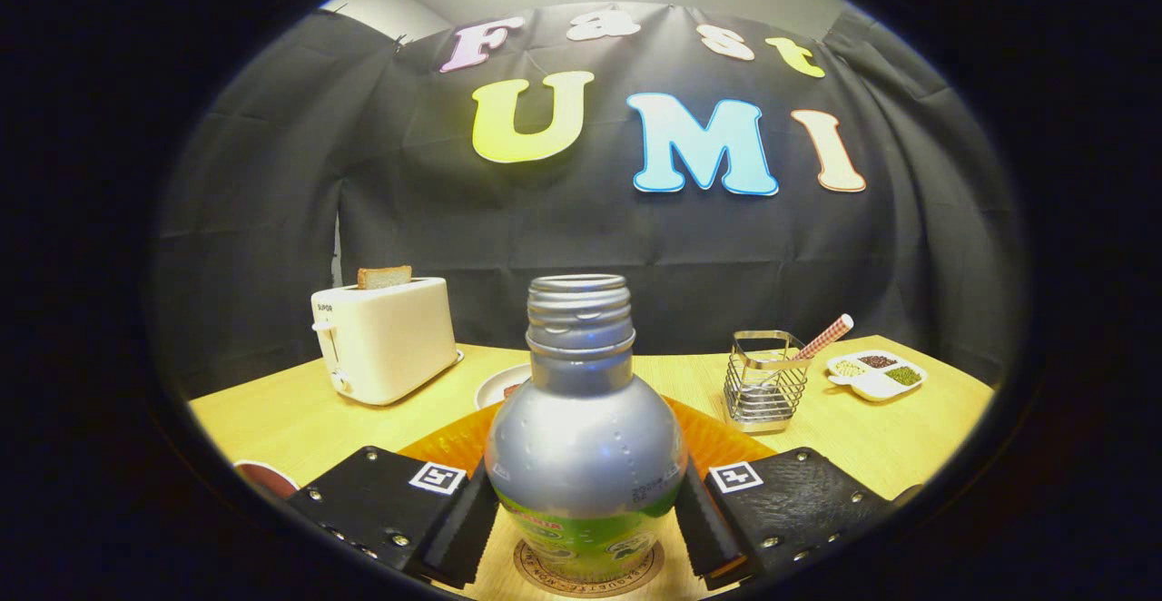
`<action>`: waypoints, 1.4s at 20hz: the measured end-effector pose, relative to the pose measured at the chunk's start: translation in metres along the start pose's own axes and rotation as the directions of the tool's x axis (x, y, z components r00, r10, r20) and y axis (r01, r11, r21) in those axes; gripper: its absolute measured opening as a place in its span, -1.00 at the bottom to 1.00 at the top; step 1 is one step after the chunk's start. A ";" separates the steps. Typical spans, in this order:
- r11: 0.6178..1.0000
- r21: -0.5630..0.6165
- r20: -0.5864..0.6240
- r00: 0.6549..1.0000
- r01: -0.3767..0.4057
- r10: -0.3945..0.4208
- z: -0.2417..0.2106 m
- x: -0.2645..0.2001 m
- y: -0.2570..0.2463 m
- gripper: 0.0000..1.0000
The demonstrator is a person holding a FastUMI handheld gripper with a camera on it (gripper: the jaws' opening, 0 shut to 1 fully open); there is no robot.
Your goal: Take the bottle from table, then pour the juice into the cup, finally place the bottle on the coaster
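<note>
A red cup (265, 476) sits just left of the gripper's (585, 515) left finger. Beyond it, a toaster (383, 339) holds a slice of bread (383, 276). Between the fingers the uncapped bottle (584, 438) stands upright on the coaster (590, 574); both pads touch its sides, pinching it. Behind the bottle lie an orange mat (717, 442) and a white plate (501, 386). Beyond the right finger stands a wire basket (764, 381) with a straw (824, 337), then a divided dish (876, 373) on the table (281, 419).
</note>
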State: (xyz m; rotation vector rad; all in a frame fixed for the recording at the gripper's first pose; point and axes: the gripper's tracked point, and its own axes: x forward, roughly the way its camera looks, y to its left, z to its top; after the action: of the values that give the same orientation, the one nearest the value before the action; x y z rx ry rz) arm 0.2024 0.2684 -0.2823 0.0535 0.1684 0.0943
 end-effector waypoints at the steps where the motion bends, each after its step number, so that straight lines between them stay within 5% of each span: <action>1: 1.000 0.000 0.002 1.000 -0.004 0.004 0.000 -0.001 0.001 0.66; 7: 1.000 0.020 0.014 1.000 -0.014 0.014 0.012 -0.010 0.001 0.95; 16: 0.996 0.087 0.089 0.996 0.003 -0.011 0.109 -0.078 -0.040 0.95; 28: 0.988 -0.023 0.192 0.971 0.150 -0.143 0.249 -0.179 -0.139 0.94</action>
State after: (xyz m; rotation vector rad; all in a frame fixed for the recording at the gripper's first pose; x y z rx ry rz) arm 0.0817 0.1017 -0.0167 0.0122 -0.0206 -0.0552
